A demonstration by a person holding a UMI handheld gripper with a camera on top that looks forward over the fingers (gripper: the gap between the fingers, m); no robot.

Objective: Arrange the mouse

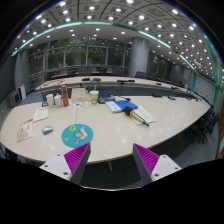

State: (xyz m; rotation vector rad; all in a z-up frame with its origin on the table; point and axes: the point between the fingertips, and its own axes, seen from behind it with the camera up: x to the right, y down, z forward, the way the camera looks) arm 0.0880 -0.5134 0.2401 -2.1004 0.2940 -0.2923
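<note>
A round turquoise mouse pad (pixel 77 134) with a coloured print lies on the pale table (pixel 120 128), just ahead of my left finger. To its left sits a small grey object (pixel 47 129) that looks like the mouse; it is too small to be sure. My gripper (pixel 111 152) is held back from the table's near edge, above the floor. It is open, with nothing between the magenta pads (pixel 77 158). The mouse pad and the small object both lie beyond the fingertips.
Papers (pixel 25 131) lie at the table's left end. Bottles and cups (pixel 62 97) stand at the far left. A blue book (pixel 125 104) and more sheets (pixel 143 115) lie to the right of the middle. Chairs (pixel 207 124) stand around the table.
</note>
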